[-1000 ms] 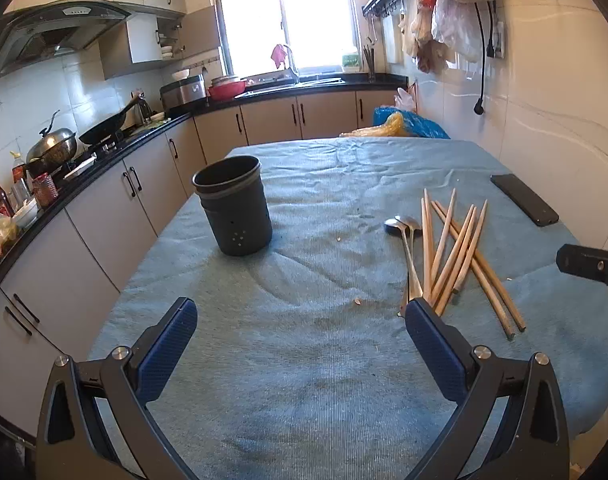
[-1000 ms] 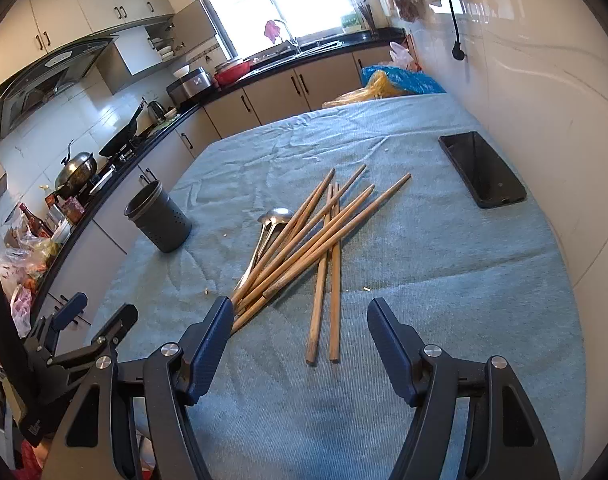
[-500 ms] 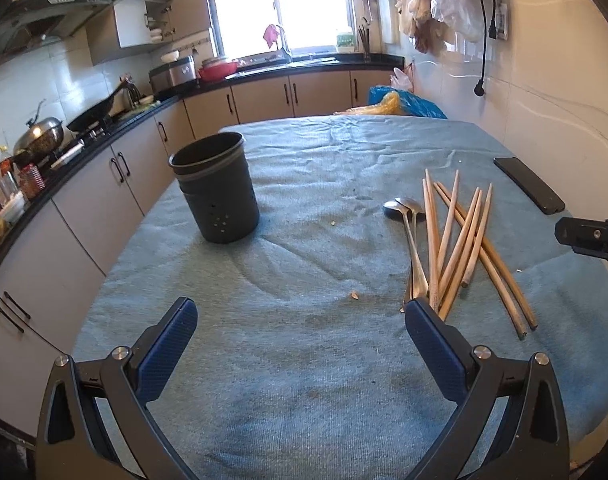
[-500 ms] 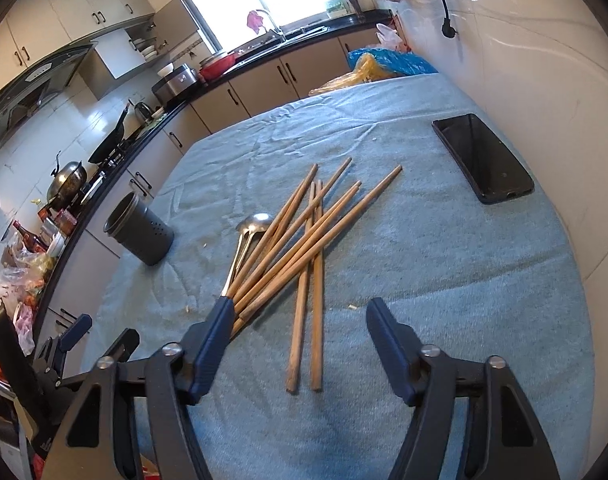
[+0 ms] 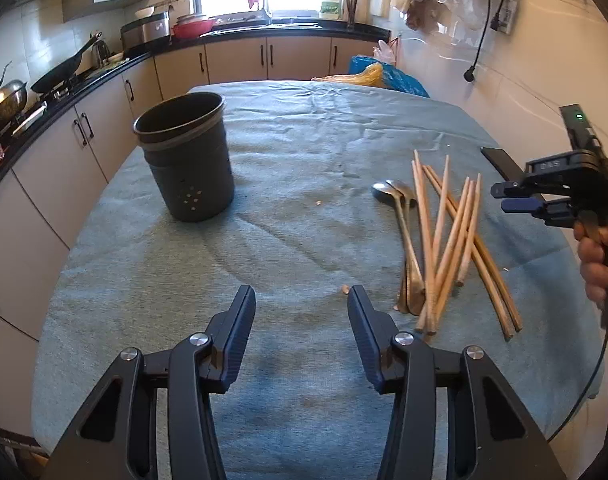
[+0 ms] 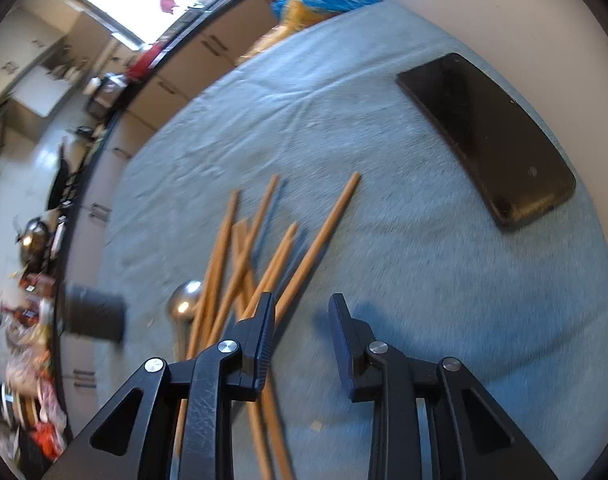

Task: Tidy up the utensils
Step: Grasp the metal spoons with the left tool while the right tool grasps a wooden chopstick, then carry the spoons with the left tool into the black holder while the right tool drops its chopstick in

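A dark grey utensil holder [image 5: 186, 156] stands upright on the blue cloth at the left. Several wooden chopsticks [image 5: 450, 240] and two metal spoons [image 5: 400, 216] lie in a loose pile at the right. My left gripper [image 5: 300, 304] is open and empty, low over the cloth, left of the pile. My right gripper [image 6: 300, 312] is open and empty, close above the near ends of the chopsticks [image 6: 264, 248]; it also shows in the left wrist view [image 5: 516, 196]. One spoon bowl [image 6: 184, 304] and the holder [image 6: 94, 314] show blurred at the left.
A black phone [image 6: 488, 136] lies on the cloth near the wall, right of the chopsticks. A blue and yellow bag [image 5: 384, 76] sits at the table's far end. Kitchen counters [image 5: 104, 72] run along the left and back. The white wall [image 5: 524, 80] borders the right.
Both grippers' jaws have narrowed but stay open. My right gripper has dropped and tilted close over the chopsticks. My left gripper has moved nearer the holder and the pile.
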`<state>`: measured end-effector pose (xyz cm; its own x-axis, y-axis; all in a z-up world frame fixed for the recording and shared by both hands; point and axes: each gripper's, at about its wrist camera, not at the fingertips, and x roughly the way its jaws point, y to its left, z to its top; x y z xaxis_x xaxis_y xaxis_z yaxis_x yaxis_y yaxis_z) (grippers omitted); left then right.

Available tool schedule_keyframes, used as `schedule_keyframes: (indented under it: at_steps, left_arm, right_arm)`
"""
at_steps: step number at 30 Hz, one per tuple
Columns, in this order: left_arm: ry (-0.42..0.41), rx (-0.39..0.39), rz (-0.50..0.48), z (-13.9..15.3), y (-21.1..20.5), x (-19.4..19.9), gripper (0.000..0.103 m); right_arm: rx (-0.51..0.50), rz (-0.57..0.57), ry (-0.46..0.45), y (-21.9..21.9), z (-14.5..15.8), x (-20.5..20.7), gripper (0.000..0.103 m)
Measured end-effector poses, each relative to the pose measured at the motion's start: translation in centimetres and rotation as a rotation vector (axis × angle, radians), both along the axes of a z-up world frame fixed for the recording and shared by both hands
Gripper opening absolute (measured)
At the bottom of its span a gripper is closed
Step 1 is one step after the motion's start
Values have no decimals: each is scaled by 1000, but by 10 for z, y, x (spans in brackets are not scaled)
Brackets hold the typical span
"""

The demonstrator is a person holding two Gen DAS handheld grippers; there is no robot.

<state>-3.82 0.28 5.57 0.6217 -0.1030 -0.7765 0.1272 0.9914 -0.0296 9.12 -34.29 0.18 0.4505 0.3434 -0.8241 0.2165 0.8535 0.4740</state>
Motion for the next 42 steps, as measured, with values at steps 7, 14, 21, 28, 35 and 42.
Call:
schedule_keyframes:
  at_steps: [7,14,21,28,35,42]
  left_arm:
    - [32,-23,-4,1,6,18,47]
    - [84,-42,-57,6,-20,51,47]
    - [223,-140,-87,-9,-54,105,47]
    - [327,-158,-73,-29,-81,141,30]
    - [338,-163,-60,-34,-87,157,18]
    - [345,-149,-61,-44,-103,179,18]
  right_arm:
    - [-114,-17,62,5,-9,39,28]
    - [-273,103,51,32,-4,61,8]
    - [-211,86,-54,3,13,40,6]
    - [-131,111,-143,-12,33,4,6]
    - [-92,142,-179,-10,42,-10,6]
    - [-74,157,-185,-8,41,-10,7]
